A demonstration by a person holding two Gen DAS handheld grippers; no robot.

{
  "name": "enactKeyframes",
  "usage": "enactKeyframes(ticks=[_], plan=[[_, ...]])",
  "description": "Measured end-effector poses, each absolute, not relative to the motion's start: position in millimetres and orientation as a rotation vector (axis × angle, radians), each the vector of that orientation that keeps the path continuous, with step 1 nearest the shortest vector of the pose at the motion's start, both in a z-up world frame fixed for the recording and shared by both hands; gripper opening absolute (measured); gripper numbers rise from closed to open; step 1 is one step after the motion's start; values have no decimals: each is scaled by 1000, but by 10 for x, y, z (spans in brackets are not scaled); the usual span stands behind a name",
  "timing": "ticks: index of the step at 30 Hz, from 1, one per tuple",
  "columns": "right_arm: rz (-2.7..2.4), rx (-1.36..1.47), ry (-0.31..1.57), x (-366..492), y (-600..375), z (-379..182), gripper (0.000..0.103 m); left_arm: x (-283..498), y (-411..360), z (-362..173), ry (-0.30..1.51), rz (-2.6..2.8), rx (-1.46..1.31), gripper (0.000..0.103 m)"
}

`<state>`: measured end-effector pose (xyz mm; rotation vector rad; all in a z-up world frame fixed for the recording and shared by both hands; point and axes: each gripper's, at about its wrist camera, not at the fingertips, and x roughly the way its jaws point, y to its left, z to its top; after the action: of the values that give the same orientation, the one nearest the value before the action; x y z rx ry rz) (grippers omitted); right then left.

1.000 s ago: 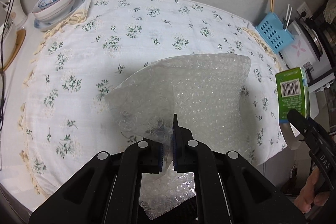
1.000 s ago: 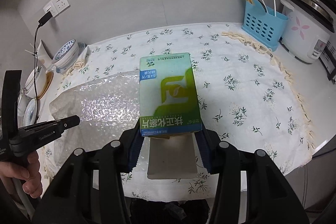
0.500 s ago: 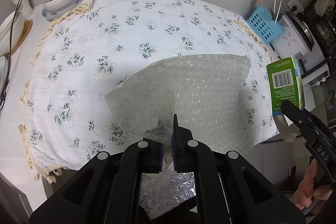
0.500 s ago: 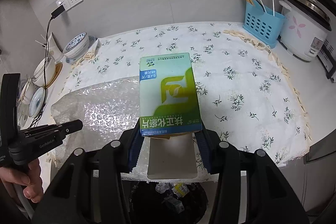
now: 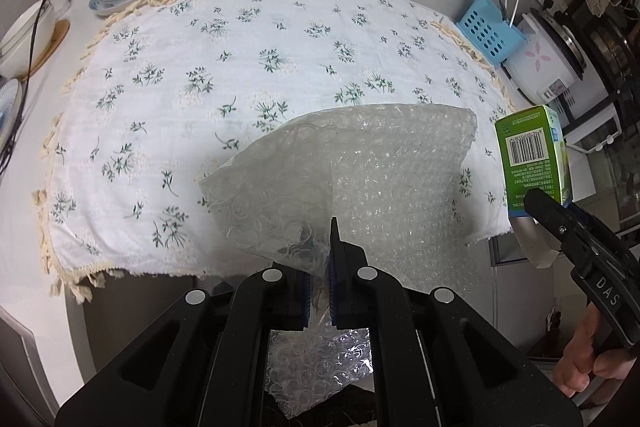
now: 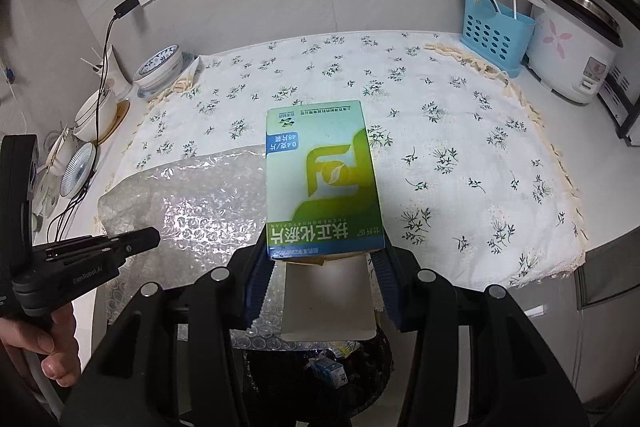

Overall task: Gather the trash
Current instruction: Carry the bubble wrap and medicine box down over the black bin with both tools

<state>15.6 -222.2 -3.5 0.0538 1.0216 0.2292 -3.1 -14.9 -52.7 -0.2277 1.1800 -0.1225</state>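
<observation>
Bubble wrap hangs before the table edge, pinched in the closed left hand-held gripper. To its right, the right hand-held gripper clamps a green box above the trash bin.

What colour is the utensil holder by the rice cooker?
Light blue utensil holder, clearest in the right wrist view.

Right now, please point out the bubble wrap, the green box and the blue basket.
bubble wrap (image 5: pixel 380 167): left wrist view, middle of sheet.
green box (image 6: pixel 322 179): right wrist view, printed front face.
blue basket (image 6: pixel 494 35): right wrist view, perforated front wall.
</observation>
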Motion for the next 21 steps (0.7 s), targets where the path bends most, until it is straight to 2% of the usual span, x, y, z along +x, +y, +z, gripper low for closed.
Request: enactKeyframes(ticks=[11,21], plan=[[250,27,1042,-287,-2256,-154,45,-489,-304,-687,1209,-131,-232,5],[257,25,1089,-648,-2320,-483,45,-849,-385,-1032,1262,-111,-216,5]])
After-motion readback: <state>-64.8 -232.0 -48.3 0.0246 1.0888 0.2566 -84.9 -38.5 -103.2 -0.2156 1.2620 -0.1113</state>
